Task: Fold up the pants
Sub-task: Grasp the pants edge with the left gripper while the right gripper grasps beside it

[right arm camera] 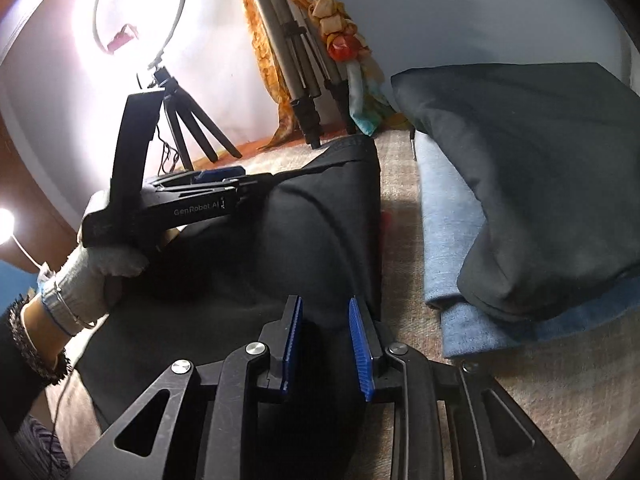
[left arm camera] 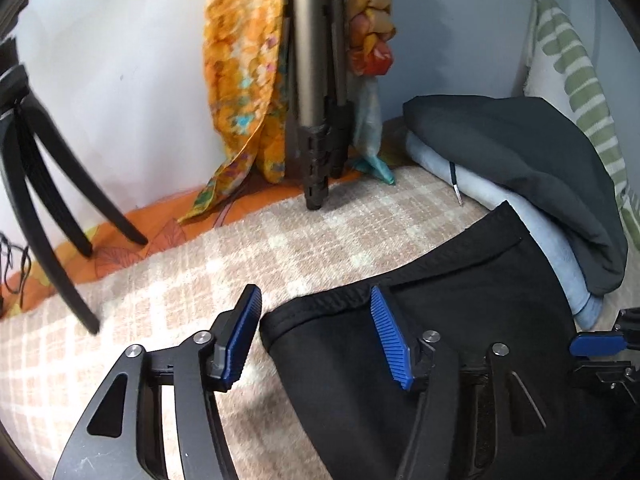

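Observation:
Black pants (left arm camera: 460,320) lie on a beige checked blanket (left arm camera: 224,272). In the left wrist view my left gripper (left arm camera: 316,312) is open, its blue pads straddling the pants' hemmed corner edge, nothing pinched. In the right wrist view the pants (right arm camera: 320,232) are folded into a mound. My right gripper (right arm camera: 324,320) is open, with pads a small gap apart over the near part of the pants. The left gripper (right arm camera: 224,184) shows at the left, held by a gloved hand over the pants' far left edge.
A stack of folded dark grey (left arm camera: 520,160) and light blue (left arm camera: 480,184) garments lies at the right (right arm camera: 520,168). A grey tripod (left arm camera: 316,100) and orange cloth (left arm camera: 240,80) stand by the wall. A black ring-light stand (left arm camera: 48,208) is at the left (right arm camera: 188,128).

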`<state>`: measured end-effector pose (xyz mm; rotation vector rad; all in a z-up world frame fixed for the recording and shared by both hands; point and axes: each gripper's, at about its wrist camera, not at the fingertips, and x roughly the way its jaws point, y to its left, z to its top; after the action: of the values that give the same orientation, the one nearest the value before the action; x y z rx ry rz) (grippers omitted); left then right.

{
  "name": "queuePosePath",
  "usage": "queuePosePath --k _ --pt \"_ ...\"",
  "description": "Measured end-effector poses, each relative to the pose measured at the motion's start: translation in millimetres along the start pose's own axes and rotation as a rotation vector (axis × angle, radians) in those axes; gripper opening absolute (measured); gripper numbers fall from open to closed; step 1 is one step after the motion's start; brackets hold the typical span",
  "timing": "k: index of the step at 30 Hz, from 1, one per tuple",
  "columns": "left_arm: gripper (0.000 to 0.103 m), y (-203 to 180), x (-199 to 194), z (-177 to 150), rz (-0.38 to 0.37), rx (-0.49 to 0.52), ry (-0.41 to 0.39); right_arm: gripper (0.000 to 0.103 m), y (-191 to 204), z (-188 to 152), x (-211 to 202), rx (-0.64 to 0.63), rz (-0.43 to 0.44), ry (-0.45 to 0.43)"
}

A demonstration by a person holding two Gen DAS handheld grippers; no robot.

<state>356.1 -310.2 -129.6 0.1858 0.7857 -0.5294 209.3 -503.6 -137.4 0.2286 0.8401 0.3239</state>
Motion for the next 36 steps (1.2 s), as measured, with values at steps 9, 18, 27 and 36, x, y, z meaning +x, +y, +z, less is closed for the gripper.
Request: queuePosePath --k 9,18,27,36 --pt "0.066 12 -62 -33 -0.136 -0.141 0.010 0.069 -14 -1 -28 0.078 0.021 -0.017" --pt "0.067 9 -81 -95 -0.332 -0.344 0.123 0.069 -42 -17 -19 0.244 0.216 0.047" --pt "0.065 -8 -87 -102 -0.324 -0.323 0.084 0.067 -38 -25 -4 0.269 0.308 0.069" --pt "0.035 -20 -83 -94 -0.289 -0.294 0.055 0.027 -15 -20 0 0.191 0.212 0.068"
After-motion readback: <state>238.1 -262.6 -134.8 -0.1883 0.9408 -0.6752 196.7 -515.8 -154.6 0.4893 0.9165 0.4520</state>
